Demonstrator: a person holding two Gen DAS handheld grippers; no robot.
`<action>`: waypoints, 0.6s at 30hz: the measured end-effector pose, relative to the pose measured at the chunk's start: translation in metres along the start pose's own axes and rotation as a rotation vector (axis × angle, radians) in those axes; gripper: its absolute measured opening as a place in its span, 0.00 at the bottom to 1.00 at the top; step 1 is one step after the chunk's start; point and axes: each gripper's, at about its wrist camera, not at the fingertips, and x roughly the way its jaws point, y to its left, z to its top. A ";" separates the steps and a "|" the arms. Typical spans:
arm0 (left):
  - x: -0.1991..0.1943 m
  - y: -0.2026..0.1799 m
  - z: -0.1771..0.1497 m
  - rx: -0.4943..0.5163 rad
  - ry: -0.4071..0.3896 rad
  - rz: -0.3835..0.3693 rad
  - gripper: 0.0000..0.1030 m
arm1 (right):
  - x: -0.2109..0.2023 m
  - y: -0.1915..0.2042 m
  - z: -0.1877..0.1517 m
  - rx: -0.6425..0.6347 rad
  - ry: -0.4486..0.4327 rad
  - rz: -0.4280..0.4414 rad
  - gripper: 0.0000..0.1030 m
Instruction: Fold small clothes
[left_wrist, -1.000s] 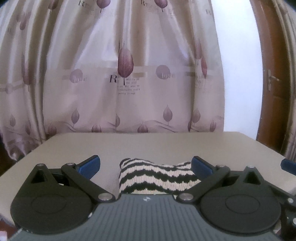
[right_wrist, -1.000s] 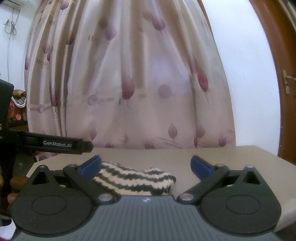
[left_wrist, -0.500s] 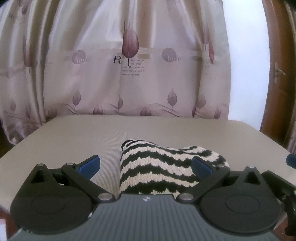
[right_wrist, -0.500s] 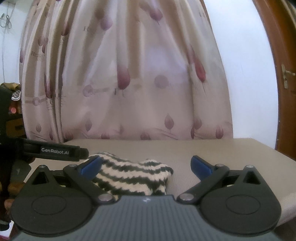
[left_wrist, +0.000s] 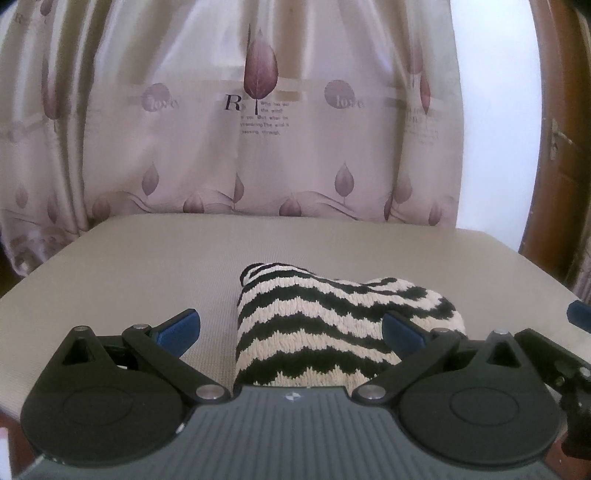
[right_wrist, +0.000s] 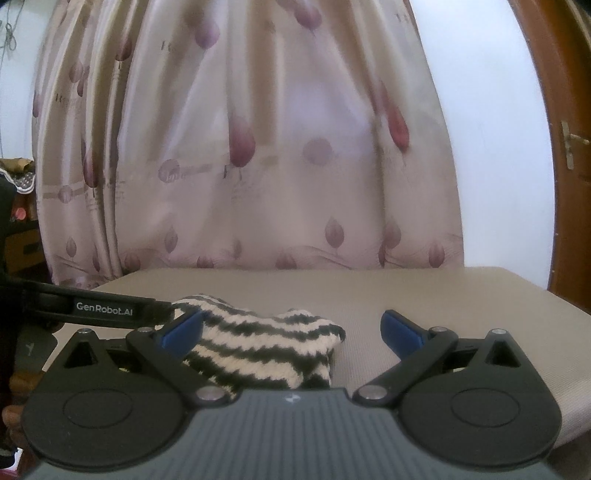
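Note:
A small knitted garment with black and cream zigzag stripes lies bunched on a beige table. My left gripper is open just in front of it, the cloth's near edge lying between the blue fingertips but not pinched. In the right wrist view the same garment lies left of centre. My right gripper stands open, its left fingertip over the cloth. The left gripper's black body shows at the left edge.
A patterned pink curtain hangs right behind the table's far edge. A brown wooden door with a handle stands at the right. Bare table top stretches right of the garment and beyond it.
Both grippers have tilted down and edged closer to the garment, so more table and cloth show. Both stay open. The garment has not moved.

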 end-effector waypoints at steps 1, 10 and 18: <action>0.001 0.000 0.000 0.000 0.003 -0.004 1.00 | 0.000 0.000 0.000 -0.001 0.000 0.000 1.00; 0.002 0.003 -0.003 -0.031 -0.014 -0.013 1.00 | 0.002 0.004 -0.002 -0.004 0.010 0.000 1.00; 0.000 0.003 -0.001 -0.031 -0.044 -0.001 1.00 | 0.002 0.005 -0.002 -0.012 0.006 -0.009 1.00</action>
